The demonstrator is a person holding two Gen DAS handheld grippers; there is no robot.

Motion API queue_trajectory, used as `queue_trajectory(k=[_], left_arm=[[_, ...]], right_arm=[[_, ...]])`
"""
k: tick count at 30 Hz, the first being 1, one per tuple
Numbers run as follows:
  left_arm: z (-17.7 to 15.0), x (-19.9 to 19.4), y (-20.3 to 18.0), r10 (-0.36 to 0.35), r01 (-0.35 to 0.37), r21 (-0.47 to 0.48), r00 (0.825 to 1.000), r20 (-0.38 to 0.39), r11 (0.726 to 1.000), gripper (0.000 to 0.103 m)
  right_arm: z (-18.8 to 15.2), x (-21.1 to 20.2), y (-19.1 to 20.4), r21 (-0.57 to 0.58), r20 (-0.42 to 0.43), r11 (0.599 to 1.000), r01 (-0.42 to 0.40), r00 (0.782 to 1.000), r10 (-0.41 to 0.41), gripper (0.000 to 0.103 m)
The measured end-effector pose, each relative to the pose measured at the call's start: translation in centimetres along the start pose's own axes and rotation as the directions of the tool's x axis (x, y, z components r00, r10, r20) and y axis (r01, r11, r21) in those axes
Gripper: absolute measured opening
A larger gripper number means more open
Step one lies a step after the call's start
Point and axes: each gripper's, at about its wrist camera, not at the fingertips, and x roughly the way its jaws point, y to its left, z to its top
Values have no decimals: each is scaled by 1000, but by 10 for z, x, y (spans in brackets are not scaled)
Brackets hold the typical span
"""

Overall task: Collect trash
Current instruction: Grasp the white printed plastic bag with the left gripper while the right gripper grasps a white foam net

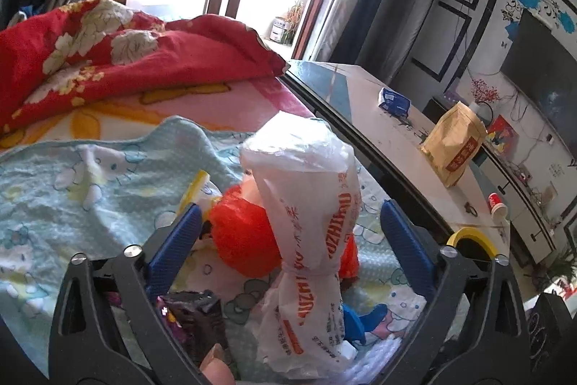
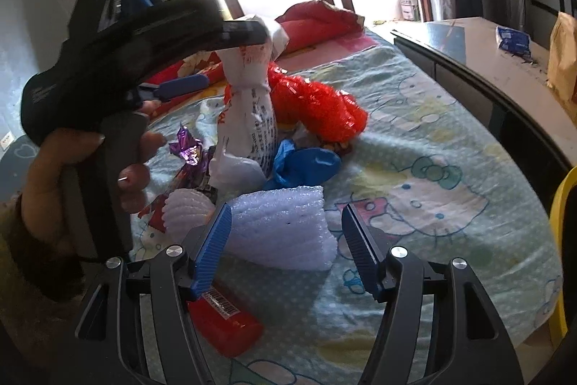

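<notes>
On the bed's cartoon-print blanket (image 2: pixel 432 139), a heap of trash: the white printed plastic bag (image 1: pixel 313 204) stands between the left tool's (image 1: pixel 290 233) wide fingers, seemingly awaiting filling, while the right tool (image 2: pixel 286 240) straddles white foam wrap (image 2: pixel 281 226), spread wide, holding nothing.

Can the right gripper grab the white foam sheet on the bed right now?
Probably yes. The right gripper is open, and the white foam sheet lies right in front of it, partly between its fingers. Nothing covers the foam on that side.
</notes>
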Motion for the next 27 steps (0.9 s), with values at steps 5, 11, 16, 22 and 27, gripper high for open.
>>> queue_trajectory(k=[5,11,16,22,27], left_arm=[[-10,2,-5,15,-14,23,1000,-17,1000,52],[-12,-12,-2,-16,16,8,1000,7,1000,30],[-12,-35,5,-48,50,-34,997,52,998,29],[-7,-61,17,-137,144,-87,987,80,986,29],[-10,-69,23,-173,178,-81,983,58,981,30]], right_arm=[[-5,-1,4,-32,-9,999,-16,1000,16,42],[-12,-9,5,-51,-15,998,-24,1000,23,28],[-13,-18,8,-60,-6,997,-38,999,38,25],[-11,-35,15,-86,25,995,-47,998,50,23],[-9,-51,17,-95,53,994,-43,997,49,23]])
